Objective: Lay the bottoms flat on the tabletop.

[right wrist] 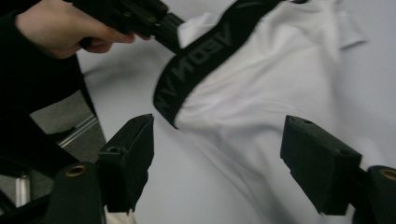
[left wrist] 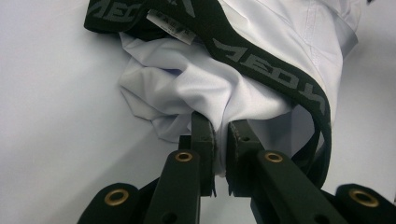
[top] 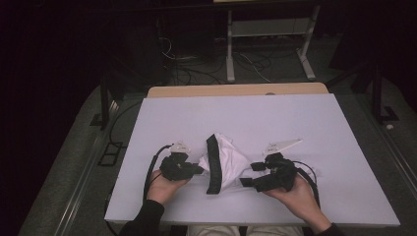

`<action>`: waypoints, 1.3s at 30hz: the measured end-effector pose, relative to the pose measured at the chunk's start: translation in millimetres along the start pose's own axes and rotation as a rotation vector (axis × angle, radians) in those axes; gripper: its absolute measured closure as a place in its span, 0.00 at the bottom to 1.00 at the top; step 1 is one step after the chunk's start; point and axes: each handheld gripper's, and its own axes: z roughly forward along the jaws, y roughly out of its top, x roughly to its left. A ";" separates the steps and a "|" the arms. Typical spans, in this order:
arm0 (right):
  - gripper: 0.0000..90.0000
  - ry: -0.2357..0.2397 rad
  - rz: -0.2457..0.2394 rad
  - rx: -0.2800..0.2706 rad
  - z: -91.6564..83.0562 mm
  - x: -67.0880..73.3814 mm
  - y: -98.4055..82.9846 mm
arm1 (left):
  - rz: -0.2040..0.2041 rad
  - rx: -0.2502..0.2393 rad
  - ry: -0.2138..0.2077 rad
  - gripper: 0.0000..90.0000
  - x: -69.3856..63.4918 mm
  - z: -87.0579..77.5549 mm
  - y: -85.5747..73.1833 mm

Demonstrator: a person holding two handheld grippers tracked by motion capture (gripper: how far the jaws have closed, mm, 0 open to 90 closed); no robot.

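Pinching white garment (left wrist: 187, 88) in left tongs (left wrist: 219, 140) | right tongs (right wrist: 217, 163) apart, empty

Dim room, cables (top: 196, 73) on grey floor (top: 64, 167)

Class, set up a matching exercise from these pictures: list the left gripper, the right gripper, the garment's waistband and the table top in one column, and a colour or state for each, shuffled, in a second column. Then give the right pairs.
Column one:
1. left gripper
2. right gripper
3. black elastic waistband with grey lettering
4. flat table top

Column two:
A. jaws wide apart, nothing between them
B. white and flat
C. jaws pinched on the white fabric garment
D. dark band across white cloth

Pairs: 1-C, 2-A, 3-D, 4-B
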 end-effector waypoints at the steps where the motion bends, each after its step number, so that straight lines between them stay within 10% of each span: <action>1: 0.24 0.014 -0.003 0.007 4.9 2.6 1.6 | 0.001 0.001 0.000 0.92 0.3 -0.1 -0.1; 11: 0.22 0.088 -0.037 0.049 50.3 32.1 6.5 | 0.001 0.014 -0.006 0.92 0.3 3.2 -0.2; 22: 0.24 -0.079 0.009 0.077 96.0 38.1 4.4 | 0.004 0.035 -0.015 0.91 0.4 7.2 0.2; 26: 0.38 -0.116 -0.004 0.082 99.5 38.7 3.4 | 0.000 0.037 -0.015 0.91 1.0 7.2 -0.3; 31: 0.81 -0.067 0.016 0.071 91.5 33.7 7.6 | -0.005 0.037 -0.017 0.91 1.9 7.0 -0.4; 39: 0.92 -0.021 0.064 0.072 54.2 6.6 33.4 | 0.000 0.027 -0.010 0.91 0.8 5.2 0.1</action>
